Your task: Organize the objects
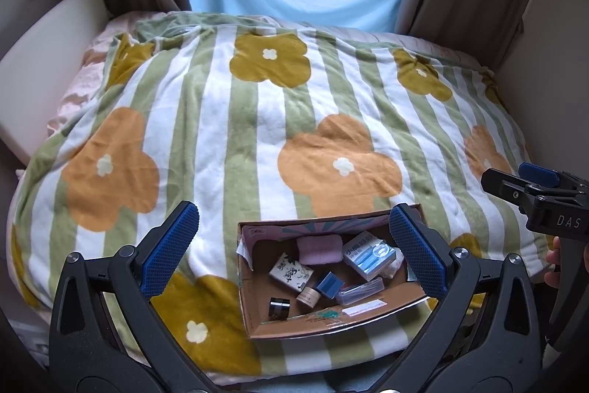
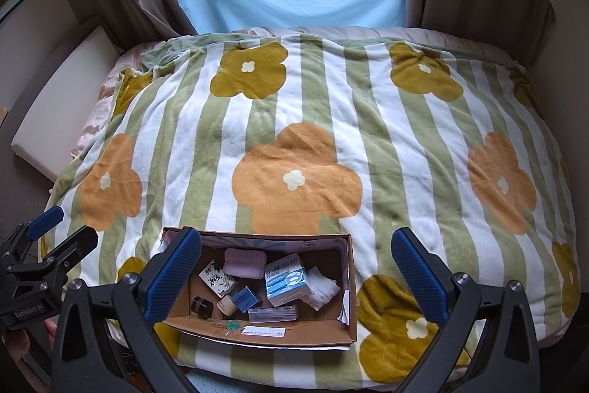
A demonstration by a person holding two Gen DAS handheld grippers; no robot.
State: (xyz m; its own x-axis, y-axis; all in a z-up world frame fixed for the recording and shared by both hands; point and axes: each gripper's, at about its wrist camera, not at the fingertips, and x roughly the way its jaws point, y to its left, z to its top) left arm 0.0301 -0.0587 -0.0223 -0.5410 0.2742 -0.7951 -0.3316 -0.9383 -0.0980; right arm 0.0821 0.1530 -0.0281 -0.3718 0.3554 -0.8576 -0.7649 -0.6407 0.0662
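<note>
Where the bed fills the room from the curtains to the near edge, a striped flower blanket covers it, its wide middle bare. Cardboard box, open-topped, sits on the blanket at the near edge. Inside, largest first: blue-and-white carton, pink sponge, black-and-white patterned box, clear plastic case, small blue box, cream jar, black cylinder. Left gripper hovers over the box, jaws spread wide, holding nothing. Right gripper likewise wide and holding nothing, beside it.
</note>
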